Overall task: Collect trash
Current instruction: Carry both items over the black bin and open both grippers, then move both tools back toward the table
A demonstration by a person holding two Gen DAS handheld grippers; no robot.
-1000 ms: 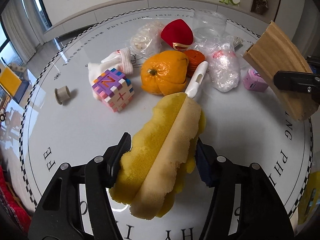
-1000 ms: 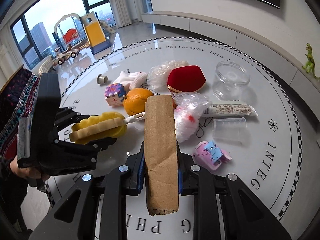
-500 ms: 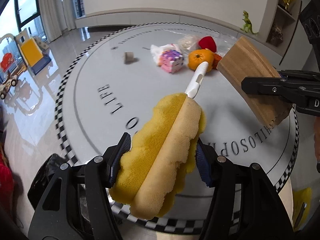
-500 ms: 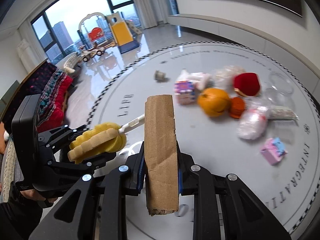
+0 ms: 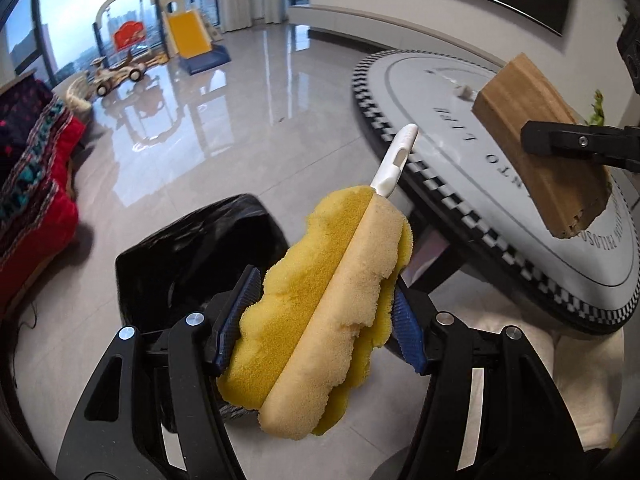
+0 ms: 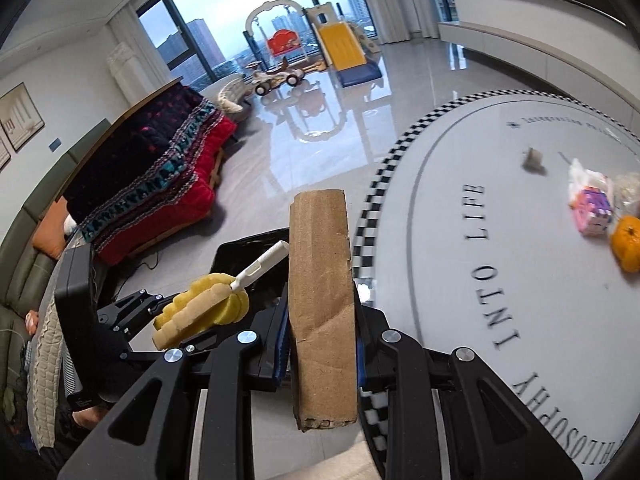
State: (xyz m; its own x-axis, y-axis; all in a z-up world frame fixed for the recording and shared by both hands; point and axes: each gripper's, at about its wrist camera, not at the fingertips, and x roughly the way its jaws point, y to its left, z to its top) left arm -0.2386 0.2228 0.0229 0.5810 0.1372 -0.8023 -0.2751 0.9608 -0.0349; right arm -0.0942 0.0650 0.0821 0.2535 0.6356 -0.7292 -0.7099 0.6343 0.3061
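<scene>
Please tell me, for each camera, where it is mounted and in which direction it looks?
Left wrist: on the left tongs, facing down over the yellow sponge brush with white handle to the black-lined bin; own fingers show.
Right wrist: on the right tongs, facing past the flattened brown cardboard tube to the round white table; a hand shows.
Shared: sponge brush, cardboard tube, bin, table.

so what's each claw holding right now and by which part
The left claw grips the yellow sponge brush by its sponge head, handle pointing away. The right claw clamps the flattened cardboard tube around its lower middle.
</scene>
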